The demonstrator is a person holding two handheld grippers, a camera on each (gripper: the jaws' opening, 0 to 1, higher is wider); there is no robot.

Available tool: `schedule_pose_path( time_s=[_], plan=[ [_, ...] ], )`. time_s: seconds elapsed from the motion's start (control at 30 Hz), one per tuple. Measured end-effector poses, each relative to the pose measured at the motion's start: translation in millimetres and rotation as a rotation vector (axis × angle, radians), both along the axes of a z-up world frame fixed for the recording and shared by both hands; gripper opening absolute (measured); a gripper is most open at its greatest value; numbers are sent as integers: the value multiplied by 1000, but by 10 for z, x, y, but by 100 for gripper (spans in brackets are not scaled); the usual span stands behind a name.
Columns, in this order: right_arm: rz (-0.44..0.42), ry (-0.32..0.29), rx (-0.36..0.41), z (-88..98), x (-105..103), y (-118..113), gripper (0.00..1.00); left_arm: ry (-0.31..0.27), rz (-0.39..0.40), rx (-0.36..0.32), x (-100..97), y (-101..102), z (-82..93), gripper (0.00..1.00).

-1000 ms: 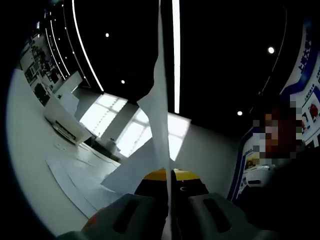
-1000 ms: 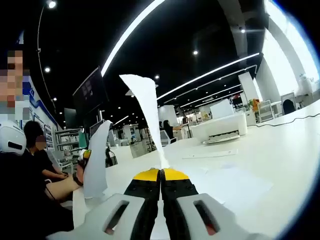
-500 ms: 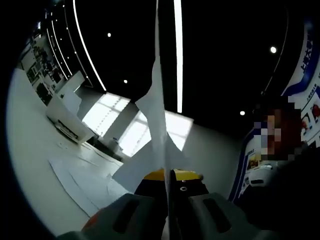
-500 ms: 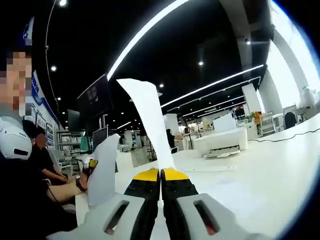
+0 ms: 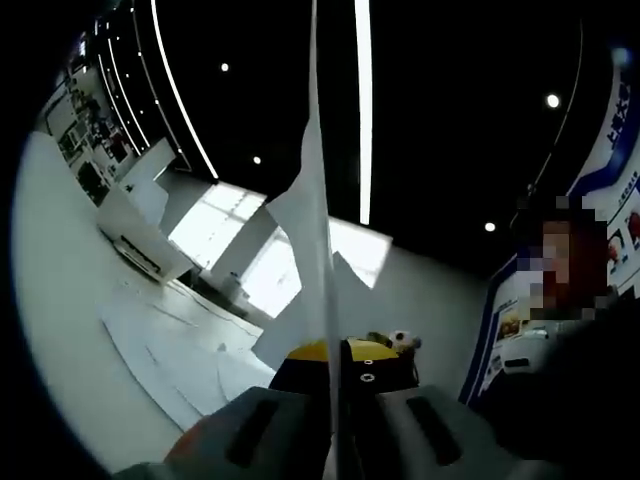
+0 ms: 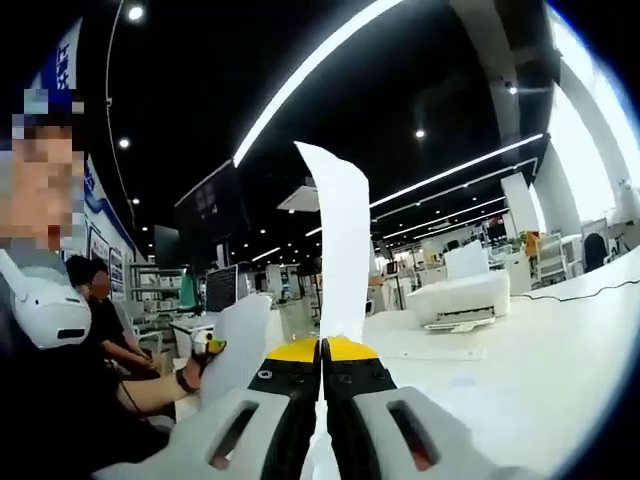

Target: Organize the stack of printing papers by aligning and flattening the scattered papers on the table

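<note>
Your left claw [image 5: 336, 352] is closed on a sheet of white paper [image 5: 312, 230] that rises edge-on from between its yellow-tipped jaws through the centre of the left gripper view, up toward the top of the frame. Left of it in that view, more loose sheets [image 5: 165, 345] lie overlapping and out of line on the white surface [image 5: 60, 330], and a white printer [image 5: 135, 240] sits on the surface in the upper left, well apart from them.

Your right claw [image 6: 322, 350] is likewise clamped on a sheet [image 6: 345, 250], which stands up from the jaws in the middle of the right gripper view and curls slightly at its top. At lower left in that view your other claw [image 6: 210, 347] comes in, part-hidden behind a sheet. The white surface [image 6: 560, 350] spreads across the right of the frame, with the printer [image 6: 455, 298] standing on it right of centre. A seated person [image 6: 105, 330] shows at the left edge.
</note>
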State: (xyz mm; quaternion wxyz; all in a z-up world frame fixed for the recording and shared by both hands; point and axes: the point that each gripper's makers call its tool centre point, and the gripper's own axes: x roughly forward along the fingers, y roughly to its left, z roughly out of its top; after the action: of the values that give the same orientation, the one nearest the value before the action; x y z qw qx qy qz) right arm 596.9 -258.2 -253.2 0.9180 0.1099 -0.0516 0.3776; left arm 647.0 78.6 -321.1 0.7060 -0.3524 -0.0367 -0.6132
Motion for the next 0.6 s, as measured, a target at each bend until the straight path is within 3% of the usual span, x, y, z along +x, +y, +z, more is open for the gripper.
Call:
schedule_pose_path(
  time_s=[0.4, 0.6],
  plan=[
    [73, -13, -55, 346, -223, 73, 0, 9, 10, 10, 32, -4, -28, 5],
    [183, -5, -3, 578, -368, 122, 0, 11, 12, 15, 39, -4, -38, 5]
  ],
)
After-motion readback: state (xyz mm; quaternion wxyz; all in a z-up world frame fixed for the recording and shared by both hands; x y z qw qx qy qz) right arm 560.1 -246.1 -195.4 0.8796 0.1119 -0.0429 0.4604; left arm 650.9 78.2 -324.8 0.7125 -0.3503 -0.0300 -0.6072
